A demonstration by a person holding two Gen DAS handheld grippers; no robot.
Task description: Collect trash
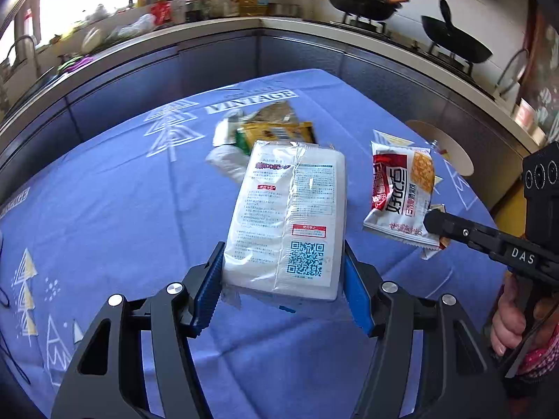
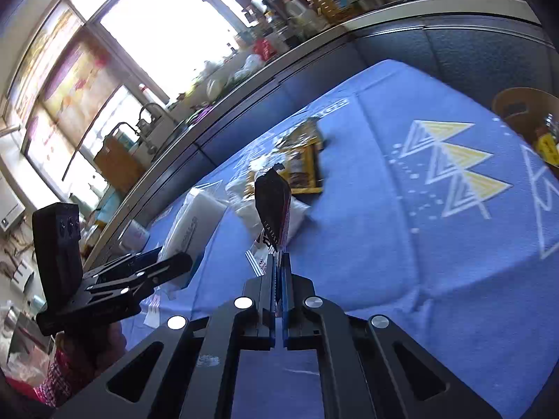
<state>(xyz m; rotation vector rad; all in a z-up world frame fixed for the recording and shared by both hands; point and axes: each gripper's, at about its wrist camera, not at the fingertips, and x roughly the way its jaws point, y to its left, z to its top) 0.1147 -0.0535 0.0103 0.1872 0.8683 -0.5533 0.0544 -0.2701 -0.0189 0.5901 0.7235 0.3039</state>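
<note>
White packet (image 1: pixel 290 216) points lengthwise away, gripped by left tongs (image 1: pixel 283 279); right tongs (image 2: pixel 278 265) pinch cracker wrapper (image 2: pixel 274 206).

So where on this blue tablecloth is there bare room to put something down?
Bare cloth lies on the left of the blue tablecloth, between the tree prints and the white pack in the left gripper. It is crowded behind that pack, at the wrapper pile, and to its right, around the paper bowl.

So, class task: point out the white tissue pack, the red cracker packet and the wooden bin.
white tissue pack (image 1: pixel 286 216), left wrist view, printed face
red cracker packet (image 1: pixel 401 188), left wrist view, front
wooden bin (image 2: pixel 524 104), right wrist view, rim
</note>
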